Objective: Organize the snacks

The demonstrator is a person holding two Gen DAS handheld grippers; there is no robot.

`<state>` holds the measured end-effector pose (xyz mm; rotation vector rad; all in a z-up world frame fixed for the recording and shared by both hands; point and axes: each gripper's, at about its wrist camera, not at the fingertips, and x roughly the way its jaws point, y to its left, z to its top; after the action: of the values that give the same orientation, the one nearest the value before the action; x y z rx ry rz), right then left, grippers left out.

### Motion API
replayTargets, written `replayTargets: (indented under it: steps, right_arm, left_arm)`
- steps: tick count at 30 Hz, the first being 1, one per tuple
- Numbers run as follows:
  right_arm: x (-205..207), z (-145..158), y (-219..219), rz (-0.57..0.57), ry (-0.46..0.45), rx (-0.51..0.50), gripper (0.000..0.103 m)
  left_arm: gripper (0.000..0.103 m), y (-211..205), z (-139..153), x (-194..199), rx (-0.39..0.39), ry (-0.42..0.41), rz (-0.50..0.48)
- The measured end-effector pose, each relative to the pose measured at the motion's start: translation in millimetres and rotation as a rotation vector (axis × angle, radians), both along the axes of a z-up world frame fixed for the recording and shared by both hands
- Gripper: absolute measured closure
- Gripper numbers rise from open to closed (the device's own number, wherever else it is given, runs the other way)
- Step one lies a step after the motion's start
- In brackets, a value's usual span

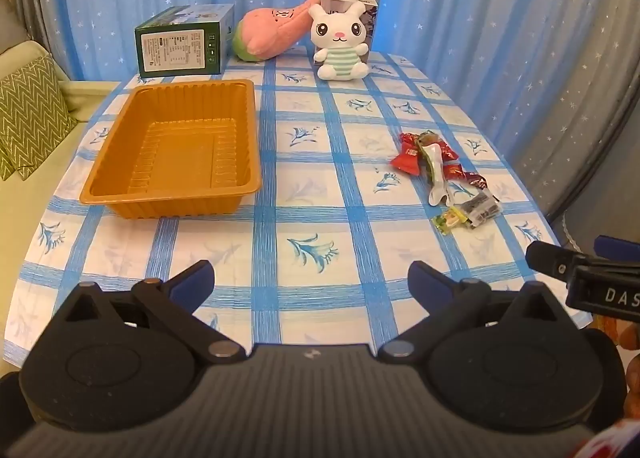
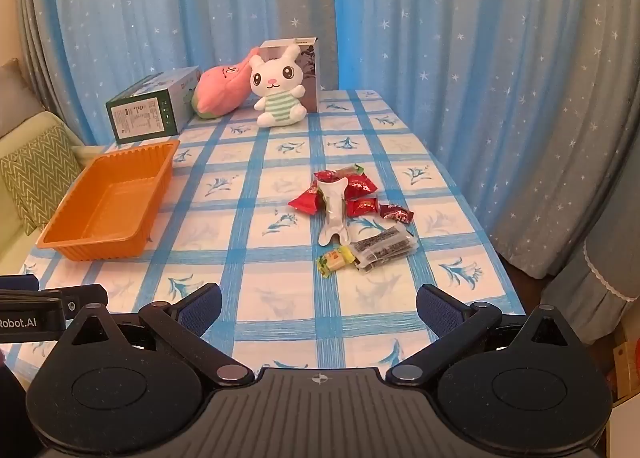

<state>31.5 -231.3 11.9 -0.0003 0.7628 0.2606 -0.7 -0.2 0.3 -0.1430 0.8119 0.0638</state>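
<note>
An orange plastic tray [image 1: 120, 193] [image 2: 52, 242] sits empty on the left of the table. A pile of wrapped snacks [image 1: 440, 169] [image 2: 352, 213] lies on the right: red packets, a white bone-shaped pack [image 2: 334, 213], a dark packet [image 2: 384, 248] and a yellow-green candy [image 2: 334, 260]. My left gripper [image 1: 310, 282] is open and empty over the near table edge. My right gripper [image 2: 318, 308] is open and empty, just short of the snack pile. Each gripper shows at the edge of the other's view.
At the far end stand a green box [image 1: 180, 43] [image 2: 148, 109], a pink plush [image 1: 272, 27] [image 2: 220, 91], a white rabbit plush [image 1: 340, 43] [image 2: 278, 87] and a carton behind it. A sofa with a green cushion [image 1: 28, 117] lies to the left. Blue curtains hang behind.
</note>
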Motion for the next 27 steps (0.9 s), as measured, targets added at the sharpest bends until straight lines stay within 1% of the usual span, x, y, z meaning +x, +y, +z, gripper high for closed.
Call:
replayTargets:
  steps: [7,8,17,27]
  right_arm:
    - [0.2,-0.1,-1.0,-0.002,-0.001,0.004,0.000]
    - [0.2,0.0,-1.5,-0.003,0.000,0.007,0.000]
    - [0.3,-0.1,-3.4,-0.003,0.000,0.009,0.000]
    - [0.7,-1.0,-3.5,-0.003,0.001,0.011,0.000]
  left_arm:
    - [0.001,1.3,-4.7,-1.4,0.000,-0.003,-0.008]
    - [0.001,2.7,1.1,0.6,-0.020,-0.002,0.010]
    - [0.001,-0.2,5.9,0.0,-0.011,-0.003,0.007]
    - [0.001,-1.5,3.8,-0.6,-0.008,-0.004,0.008]
